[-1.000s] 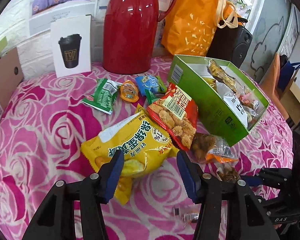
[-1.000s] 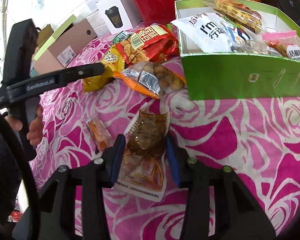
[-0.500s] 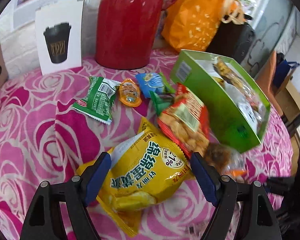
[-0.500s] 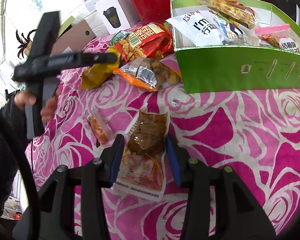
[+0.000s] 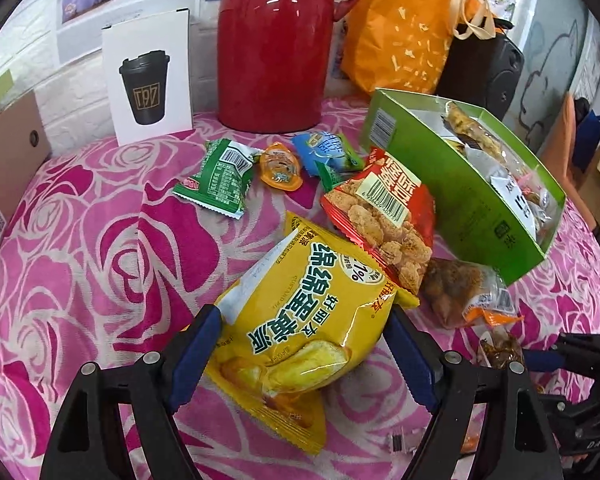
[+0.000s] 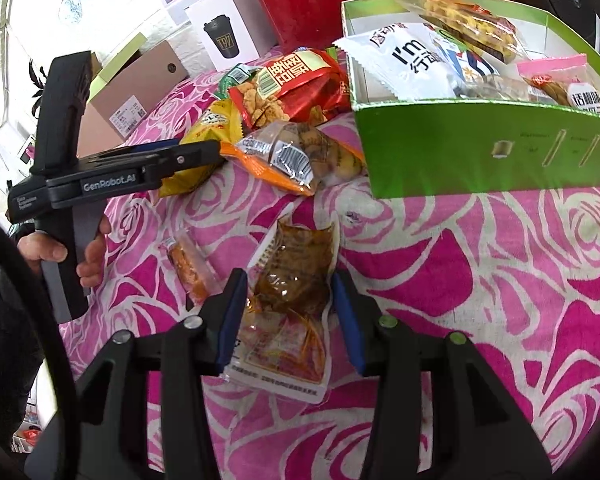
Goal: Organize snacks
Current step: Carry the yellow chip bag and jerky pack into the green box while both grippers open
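Note:
A yellow snack bag (image 5: 320, 280) lies on the pink rose cloth, its top under a red snack bag (image 5: 380, 216). My left gripper (image 5: 300, 312) is open, its blue pads straddling the yellow bag's sides. A brown snack packet (image 6: 292, 280) sits between the pads of my right gripper (image 6: 289, 280), which is shut on it just above the cloth. The open green box (image 6: 460, 160) to the right holds several packets. Beside the box lies a clear packet with orange ends (image 6: 300, 156).
Small green (image 5: 220, 176), orange (image 5: 280, 164) and blue (image 5: 324, 148) packets lie near a red jug (image 5: 276, 40). A white cup box (image 5: 148, 80), an orange bag (image 5: 400, 20) and a black speaker (image 5: 488, 68) stand behind. A thin orange packet (image 6: 188, 268) lies left of my right gripper.
My left gripper's jaws have spread wide and moved forward and down, so they now straddle the yellow bag. The right gripper and its brown packet have kept still.

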Motion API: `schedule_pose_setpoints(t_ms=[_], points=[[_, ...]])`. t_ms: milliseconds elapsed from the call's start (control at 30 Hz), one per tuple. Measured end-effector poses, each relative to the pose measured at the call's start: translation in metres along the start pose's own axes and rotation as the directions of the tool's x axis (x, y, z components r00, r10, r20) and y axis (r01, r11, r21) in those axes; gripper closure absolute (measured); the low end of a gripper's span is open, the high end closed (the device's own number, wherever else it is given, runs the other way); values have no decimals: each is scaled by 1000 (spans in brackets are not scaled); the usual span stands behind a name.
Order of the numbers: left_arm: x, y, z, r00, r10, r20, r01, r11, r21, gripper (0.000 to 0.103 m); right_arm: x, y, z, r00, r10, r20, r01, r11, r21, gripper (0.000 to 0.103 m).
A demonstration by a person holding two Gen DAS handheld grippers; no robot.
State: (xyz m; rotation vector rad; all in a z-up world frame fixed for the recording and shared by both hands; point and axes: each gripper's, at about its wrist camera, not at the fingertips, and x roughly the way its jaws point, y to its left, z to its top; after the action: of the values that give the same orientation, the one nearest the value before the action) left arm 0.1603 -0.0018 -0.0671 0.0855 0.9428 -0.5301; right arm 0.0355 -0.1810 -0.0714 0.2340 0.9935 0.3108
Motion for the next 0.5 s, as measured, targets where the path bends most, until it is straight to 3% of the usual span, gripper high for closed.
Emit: schedule_pose_setpoints(t_ms=[67,200,367,500], points=[[3,1,2,1000,-10,2,10,999,-32,21,0,2,1,1000,-5,1,5,1000,-12,59],[-5,2,2,999,-30,13,31,997,-71,43,-8,4,0,1000,14,12,-14,1000,-13,61],[-18,-9,-6,999,-29,15,30,998,-49,51,-31,13,1,997,38,63,-36,998,-42,62],[-38,-13,-10,997,-44,58,48,997,-67,52,-51,17,6,993,53,108,-47,997,-57,62]])
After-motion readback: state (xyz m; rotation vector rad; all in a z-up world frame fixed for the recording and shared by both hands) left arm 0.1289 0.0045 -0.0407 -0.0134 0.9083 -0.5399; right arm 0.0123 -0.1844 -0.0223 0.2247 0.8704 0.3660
